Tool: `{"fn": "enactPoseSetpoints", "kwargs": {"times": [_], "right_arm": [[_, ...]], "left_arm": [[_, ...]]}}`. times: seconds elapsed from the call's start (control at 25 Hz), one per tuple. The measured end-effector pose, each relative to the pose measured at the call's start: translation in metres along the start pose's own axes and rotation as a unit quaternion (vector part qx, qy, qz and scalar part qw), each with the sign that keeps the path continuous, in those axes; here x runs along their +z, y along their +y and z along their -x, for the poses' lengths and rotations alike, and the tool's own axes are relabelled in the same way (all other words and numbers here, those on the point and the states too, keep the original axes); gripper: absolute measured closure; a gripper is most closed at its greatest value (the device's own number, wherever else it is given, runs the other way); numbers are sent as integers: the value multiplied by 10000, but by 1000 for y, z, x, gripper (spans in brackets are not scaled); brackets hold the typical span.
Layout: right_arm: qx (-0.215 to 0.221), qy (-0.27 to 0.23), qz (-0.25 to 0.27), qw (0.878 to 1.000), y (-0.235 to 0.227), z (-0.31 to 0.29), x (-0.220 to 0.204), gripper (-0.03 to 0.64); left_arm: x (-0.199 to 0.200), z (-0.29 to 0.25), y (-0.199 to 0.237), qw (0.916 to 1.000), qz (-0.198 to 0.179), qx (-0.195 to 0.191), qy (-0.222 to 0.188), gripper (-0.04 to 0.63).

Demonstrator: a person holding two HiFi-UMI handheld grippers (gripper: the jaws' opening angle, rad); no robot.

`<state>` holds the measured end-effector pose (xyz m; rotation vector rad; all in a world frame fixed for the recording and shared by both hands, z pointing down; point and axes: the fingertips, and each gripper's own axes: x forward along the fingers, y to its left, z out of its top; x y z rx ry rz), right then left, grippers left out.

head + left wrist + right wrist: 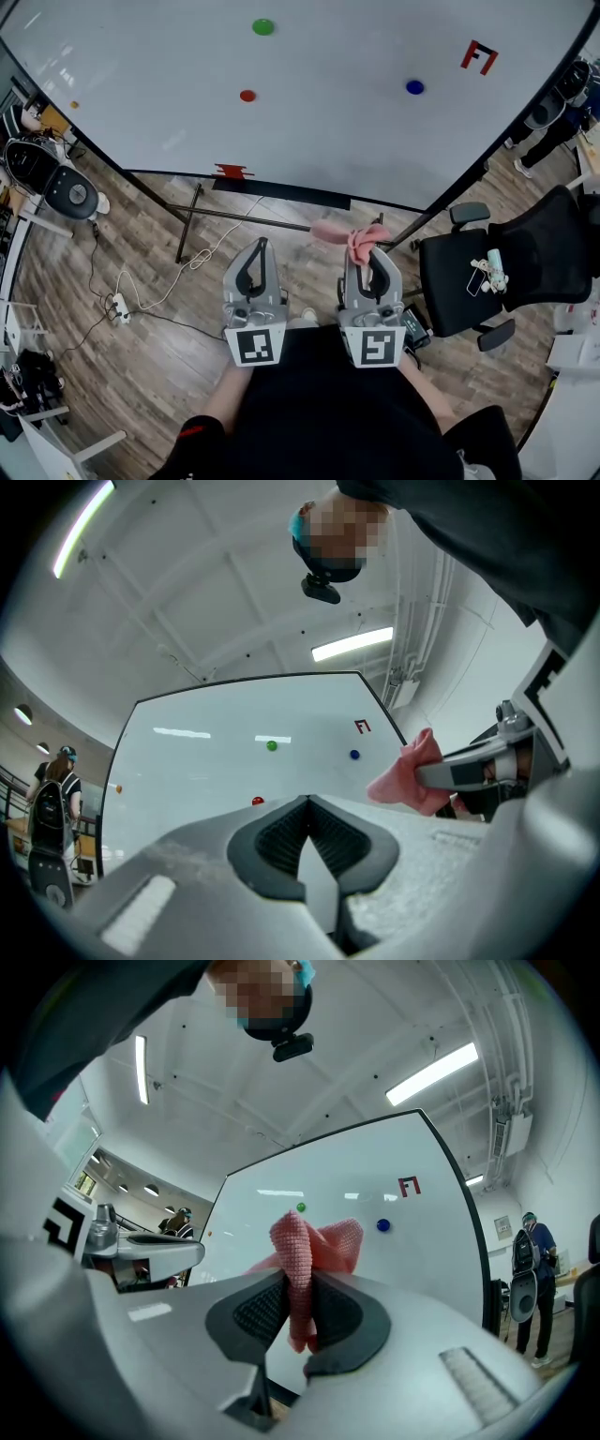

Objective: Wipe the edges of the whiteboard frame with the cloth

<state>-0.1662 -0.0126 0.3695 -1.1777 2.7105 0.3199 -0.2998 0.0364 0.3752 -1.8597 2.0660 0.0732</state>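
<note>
Below whiteboard frame [384, 203], seemingly apart: cloth [330, 232] in right gripper [364, 251]

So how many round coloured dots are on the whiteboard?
4: a round green dot near the top, a red dot below it, a blue dot at the right, a tiny orange dot by the left edge. More may sit outside the picture.

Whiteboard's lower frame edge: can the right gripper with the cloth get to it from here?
Probably yes. The right gripper, shut on the pink cloth, points at the lower frame edge, and nothing visible stands between them.
</note>
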Motion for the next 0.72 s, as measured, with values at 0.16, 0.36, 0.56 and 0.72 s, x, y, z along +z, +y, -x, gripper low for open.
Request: {"fn": "enactPoseSetpoints", "kwargs": {"times": [0.16,0.36,0.56,0.72], "right_arm": [[14,17,-9,10000,2,1,-2,569],[-24,96,-76,9999,3,0,-6,569],[-10,185,-45,9998,8,-3,-11,569],[-37,255,-52,9997,12,-4,-15,569]], "left_arm": [[-1,1,0,10000,30,-6,0,598],[-4,1,0,10000,46,-40,36,598],[-9,1,4,9999,76,-56,74,598],[-13,1,6,9999,112,-94,79,598]]}}
